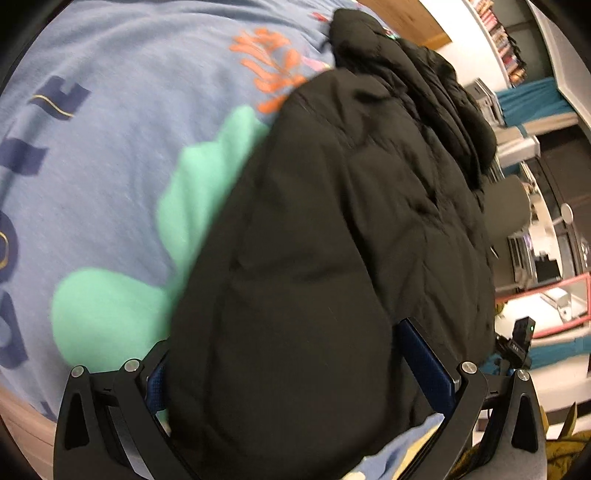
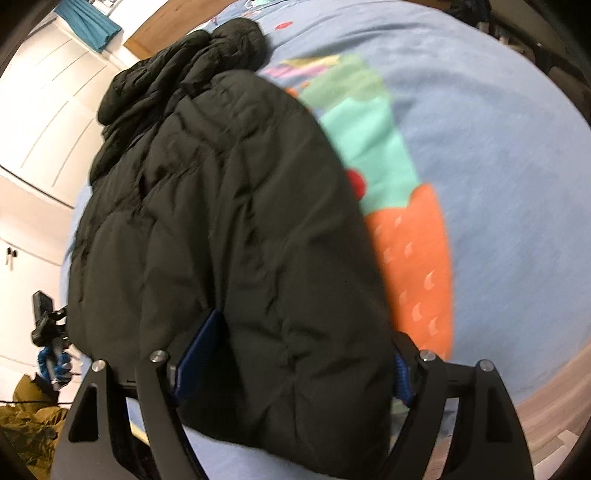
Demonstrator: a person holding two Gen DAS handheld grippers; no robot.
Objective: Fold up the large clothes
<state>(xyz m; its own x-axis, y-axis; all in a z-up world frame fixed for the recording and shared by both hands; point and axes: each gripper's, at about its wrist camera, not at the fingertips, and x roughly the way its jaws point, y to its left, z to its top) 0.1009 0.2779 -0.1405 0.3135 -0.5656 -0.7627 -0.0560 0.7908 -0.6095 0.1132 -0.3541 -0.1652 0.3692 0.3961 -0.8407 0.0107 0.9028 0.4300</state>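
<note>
Jacket: your black quilted puffer jacket lies on the blue bedspread with green and orange prints, hood at the far end | Left gripper: fingers wide, near hem bulging between them | Right gripper: fingers wide, jacket fabric filling the gap; whether either grips, you cannot tell

White panelled wardrobe doors, teal curtain, bookshelf.

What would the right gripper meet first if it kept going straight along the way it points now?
The black puffer jacket. Its near end already lies between the fingers of the right gripper, so pushing on would likely drive into its padded bulk, then the blue printed bedspread beneath. Depth is unclear.
</note>
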